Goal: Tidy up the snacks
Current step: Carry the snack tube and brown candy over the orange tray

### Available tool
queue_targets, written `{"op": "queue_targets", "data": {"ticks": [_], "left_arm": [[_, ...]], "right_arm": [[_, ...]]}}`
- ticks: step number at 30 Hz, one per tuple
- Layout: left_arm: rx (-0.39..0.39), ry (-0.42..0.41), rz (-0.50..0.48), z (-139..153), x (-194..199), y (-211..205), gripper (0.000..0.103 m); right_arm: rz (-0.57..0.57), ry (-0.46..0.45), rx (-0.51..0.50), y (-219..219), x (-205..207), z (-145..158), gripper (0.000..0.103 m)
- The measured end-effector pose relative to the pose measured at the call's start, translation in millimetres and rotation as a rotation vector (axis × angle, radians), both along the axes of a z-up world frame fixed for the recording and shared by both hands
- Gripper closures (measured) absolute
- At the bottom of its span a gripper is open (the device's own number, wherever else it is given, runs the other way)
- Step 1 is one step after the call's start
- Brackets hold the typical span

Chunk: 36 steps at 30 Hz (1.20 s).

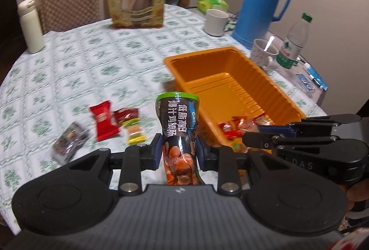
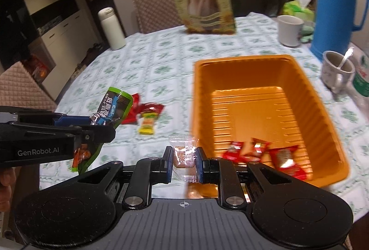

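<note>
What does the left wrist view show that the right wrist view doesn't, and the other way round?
Only the left wrist view: a dark packet lying left of the red snacks, and a water bottle's green cap. Only the right wrist view: the clear-wrapped snack in the right hand-held gripper, and cabinets. Both: the orange bin, the sausage pack in the left hand-held gripper, the blue thermos.

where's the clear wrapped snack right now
In the right wrist view the clear-wrapped snack is pinched in the right hand-held gripper, held at the near left corner of the orange bin.
</note>
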<state>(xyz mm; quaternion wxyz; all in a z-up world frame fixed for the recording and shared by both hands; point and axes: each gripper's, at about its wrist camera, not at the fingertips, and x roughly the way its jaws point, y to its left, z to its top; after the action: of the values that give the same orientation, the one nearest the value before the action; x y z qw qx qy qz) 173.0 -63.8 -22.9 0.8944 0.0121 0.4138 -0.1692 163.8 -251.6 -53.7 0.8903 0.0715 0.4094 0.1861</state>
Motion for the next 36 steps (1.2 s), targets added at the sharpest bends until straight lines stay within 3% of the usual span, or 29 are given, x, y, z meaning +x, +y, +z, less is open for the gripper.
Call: {"op": "queue_targets", "data": {"ticks": [15,36], "left_arm": [[-0.030,-0.022,-0.035,4,14,-67,0.076],[-0.004,0.002,0.008,-21,68,-120,0.076]], "right_arm": [[-0.047,-0.025,-0.013,-60,6,2,0.082],[-0.044,-0.022,-0.030,-103,61,-24,0.082]]}}
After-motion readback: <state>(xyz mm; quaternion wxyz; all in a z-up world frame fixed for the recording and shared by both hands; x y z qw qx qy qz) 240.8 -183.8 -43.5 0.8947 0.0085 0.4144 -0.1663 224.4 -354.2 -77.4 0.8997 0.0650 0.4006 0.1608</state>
